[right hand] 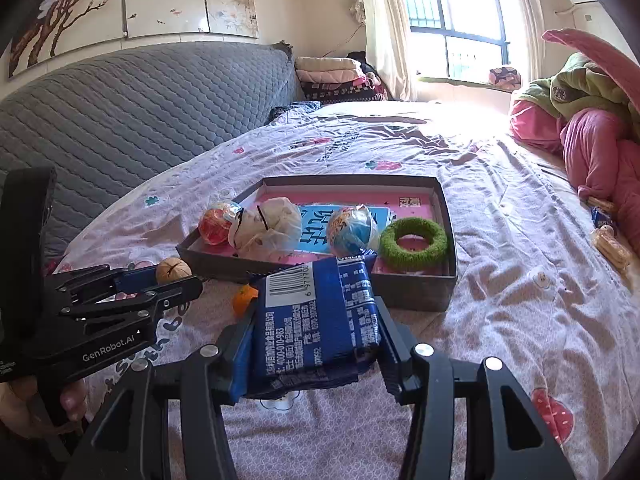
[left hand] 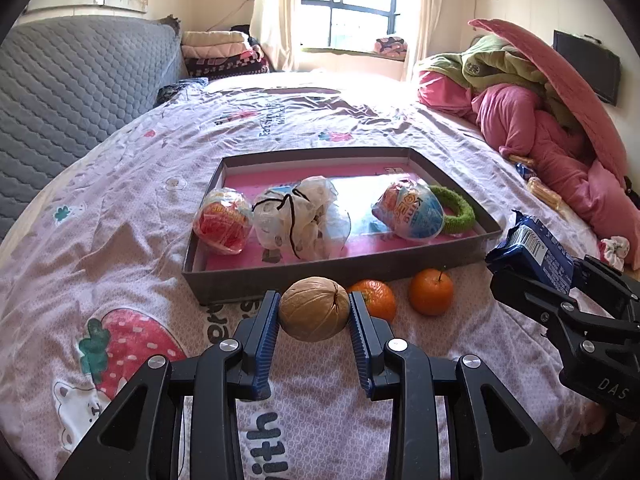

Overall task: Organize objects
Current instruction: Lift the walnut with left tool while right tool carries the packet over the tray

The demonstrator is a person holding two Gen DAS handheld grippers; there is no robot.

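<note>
Walnut [left hand: 313, 309] sits clamped between the blue pads of the left gripper [left hand: 314, 312], whose jaws are closed down to the nut's width, held just above the bedsheet [left hand: 120, 240] in front of the near wall of the grey tray [left hand: 320, 270]. The right gripper [right hand: 316, 320] has its jaws closed on a blue snack packet [right hand: 316, 312], barcode side up, held near the tray's near right corner. Inside the tray, on its pink floor, lie a red wrapped ball [left hand: 223, 220], a white plastic bag tied with a dark cord [left hand: 298, 216], a blue wrapped ball [left hand: 412, 210] and a green fuzzy ring [right hand: 413, 243] touching the blue ball. Two oranges [left hand: 431, 291] rest on the sheet just beside the tray's front wall, one partly hidden behind the left gripper's right finger. The sheet is pale pink, wrinkled, printed with strawberries, bears and lettering. A grey quilted headboard [right hand: 140, 100] runs along the left under a painted panel [right hand: 132, 0]; folded blankets [left hand: 224, 50] are stacked by the curtained window [left hand: 348, 4], and a heap of pink and green bedding [left hand: 532, 92] fills the right side
</note>
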